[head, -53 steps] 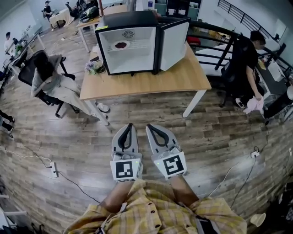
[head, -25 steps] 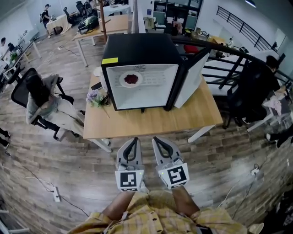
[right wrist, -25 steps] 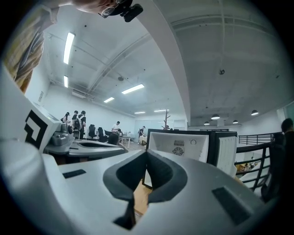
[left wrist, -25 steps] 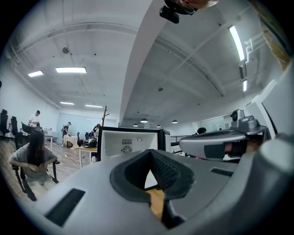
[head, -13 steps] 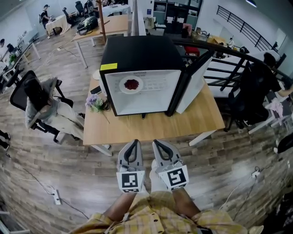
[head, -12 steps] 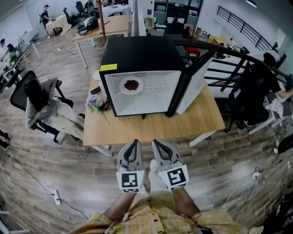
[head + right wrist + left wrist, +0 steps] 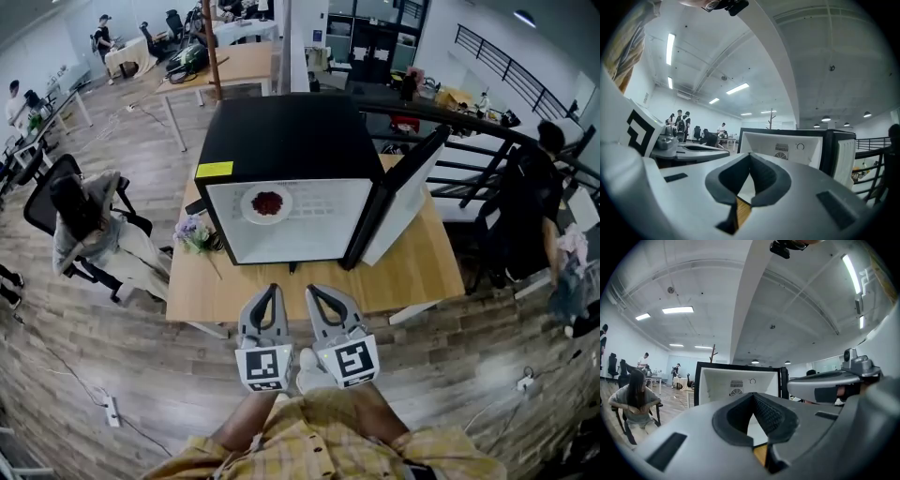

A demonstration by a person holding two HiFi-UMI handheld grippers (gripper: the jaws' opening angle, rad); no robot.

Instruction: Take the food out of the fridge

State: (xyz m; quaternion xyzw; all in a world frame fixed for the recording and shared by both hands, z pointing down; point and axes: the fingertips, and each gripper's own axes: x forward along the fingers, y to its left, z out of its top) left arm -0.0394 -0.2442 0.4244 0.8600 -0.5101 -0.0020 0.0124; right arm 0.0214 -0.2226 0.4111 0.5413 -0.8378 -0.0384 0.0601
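**A:** Although the food (image 7: 267, 202) is plain to see, is any of it out yet?

**B:** No. It lies on its plate (image 7: 247, 210) on the shelf inside the fridge (image 7: 281, 141), straight ahead of the fingers and well apart from them. Only the door (image 7: 401, 211) is dealt with: it stands open, ahead and to the right.

**A:** And the grippers?

**B:** The left gripper (image 7: 268, 290) and the right gripper (image 7: 313, 290) sit side by side at the near edge of the desk (image 7: 417, 272), fingers closed together on both, holding nothing. The reach, the grasp and the carry-out all remain, I'd say.
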